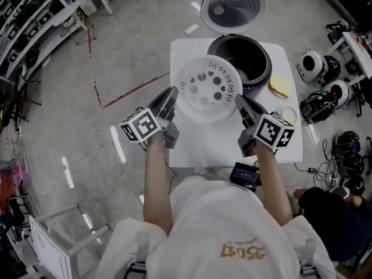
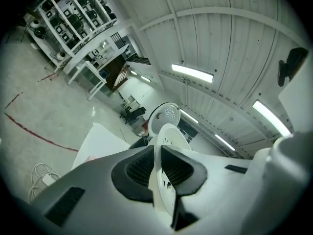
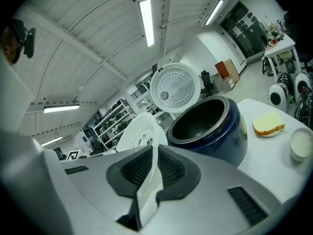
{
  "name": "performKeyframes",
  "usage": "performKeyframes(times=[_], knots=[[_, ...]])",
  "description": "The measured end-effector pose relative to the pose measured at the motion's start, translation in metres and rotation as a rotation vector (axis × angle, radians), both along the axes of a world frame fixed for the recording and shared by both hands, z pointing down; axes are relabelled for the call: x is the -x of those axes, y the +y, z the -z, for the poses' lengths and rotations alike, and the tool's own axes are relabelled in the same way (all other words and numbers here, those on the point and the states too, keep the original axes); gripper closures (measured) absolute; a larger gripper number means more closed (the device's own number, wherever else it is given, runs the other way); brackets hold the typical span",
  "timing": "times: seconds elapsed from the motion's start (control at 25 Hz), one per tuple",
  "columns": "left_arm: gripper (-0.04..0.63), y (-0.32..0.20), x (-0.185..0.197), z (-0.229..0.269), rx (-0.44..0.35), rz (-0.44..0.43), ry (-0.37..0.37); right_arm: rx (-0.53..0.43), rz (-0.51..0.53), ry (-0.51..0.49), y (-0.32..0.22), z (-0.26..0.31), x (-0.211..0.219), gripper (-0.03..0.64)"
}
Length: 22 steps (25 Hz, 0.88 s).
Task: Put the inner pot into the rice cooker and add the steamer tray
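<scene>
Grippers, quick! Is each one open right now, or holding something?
Left gripper: closed, holding the left rim of the white steamer tray.
Right gripper: closed, holding the same tray's right rim.

White table (image 1: 203, 145) stands beneath both grippers. Yellow sponge (image 1: 281, 86) lies on it, ahead and to the right of the right gripper (image 1: 239, 99). Small white cup (image 1: 289, 115) sits just right of that gripper. Red floor tape (image 1: 131, 90) runs left of the left gripper (image 1: 173, 90). Helmets (image 1: 317, 66) lie on the floor far right. Shelving (image 1: 29, 22) stands far left.
</scene>
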State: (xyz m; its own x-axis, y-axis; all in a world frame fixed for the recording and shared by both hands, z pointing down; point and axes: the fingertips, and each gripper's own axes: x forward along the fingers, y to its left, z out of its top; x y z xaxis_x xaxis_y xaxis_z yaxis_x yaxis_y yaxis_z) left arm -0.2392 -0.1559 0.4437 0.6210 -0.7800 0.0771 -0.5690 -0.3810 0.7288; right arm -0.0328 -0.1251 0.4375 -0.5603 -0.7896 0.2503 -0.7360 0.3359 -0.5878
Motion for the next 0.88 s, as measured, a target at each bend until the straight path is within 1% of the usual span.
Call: performKeyframes(times=[0.2, 0.28, 0.6, 0.88], knots=[[0.531, -0.015, -0.024, 0.015, -0.017, -0.048, -0.002, -0.012, -0.045, -0.019, -0.011, 0.007, -0.023, 0.578], [0.531, -0.024, -0.033, 0.018, -0.021, -0.061, -0.016, -0.018, -0.06, -0.033, -0.019, 0.011, -0.031, 0.581], [0.532, -0.065, -0.062, 0.023, 0.004, -0.08, -0.009, -0.03, -0.097, -0.059, -0.054, 0.019, -0.059, 0.583], [0.532, -0.099, -0.096, 0.031, -0.003, -0.102, -0.013, -0.032, -0.127, -0.072, -0.084, 0.028, -0.093, 0.583]])
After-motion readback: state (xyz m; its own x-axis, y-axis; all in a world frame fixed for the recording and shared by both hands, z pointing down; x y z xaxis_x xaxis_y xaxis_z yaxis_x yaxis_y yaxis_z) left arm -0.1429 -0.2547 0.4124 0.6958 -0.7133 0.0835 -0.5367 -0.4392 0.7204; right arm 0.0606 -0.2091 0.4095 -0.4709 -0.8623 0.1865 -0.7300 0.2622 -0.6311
